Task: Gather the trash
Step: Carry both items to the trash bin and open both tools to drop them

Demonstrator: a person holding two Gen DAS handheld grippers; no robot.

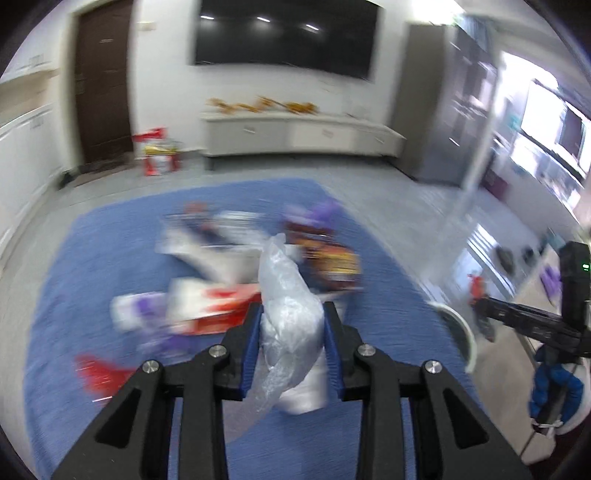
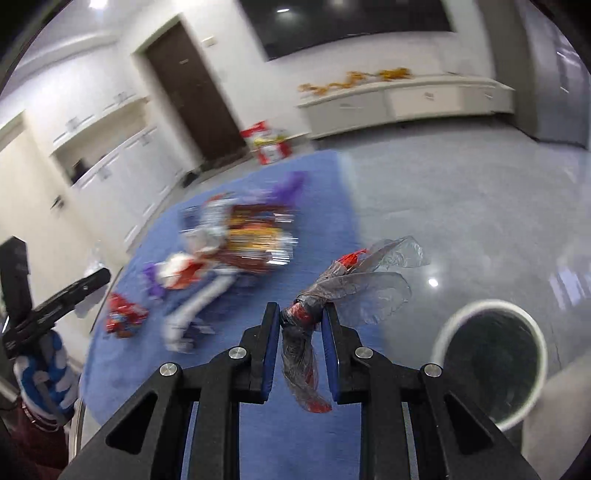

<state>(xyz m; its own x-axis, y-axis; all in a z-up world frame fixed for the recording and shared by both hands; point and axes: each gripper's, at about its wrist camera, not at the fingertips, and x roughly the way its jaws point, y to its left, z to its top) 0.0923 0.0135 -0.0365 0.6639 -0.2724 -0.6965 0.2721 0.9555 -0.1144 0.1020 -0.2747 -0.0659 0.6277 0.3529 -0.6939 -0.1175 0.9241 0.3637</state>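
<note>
Crinkled clear plastic bag (image 1: 288, 317) bulges between the left gripper (image 1: 291, 314) pads, pinched above the blue mat (image 1: 59, 295). The right gripper (image 2: 300, 314) clamps a twisted grey film wrapper (image 2: 332, 291) near the mat's right edge, beside the round white-rimmed bin (image 2: 489, 360), whose inside looks dark.

— Can you read any words or numbers on that litter on the blue carpet (image 1: 66, 280)?

— No. The colourful snack wrappers (image 2: 255, 236) carry print, but motion blur smears it past reading in both views.

— What about the red and white cardboard box (image 1: 157, 153) beside the dark brown door (image 1: 103, 85)?

— Markings show there, yet they are too small and soft to make out.

— Anything on the black wall screen (image 1: 284, 33)?

— Only ceiling-light reflections; no legible text.
</note>
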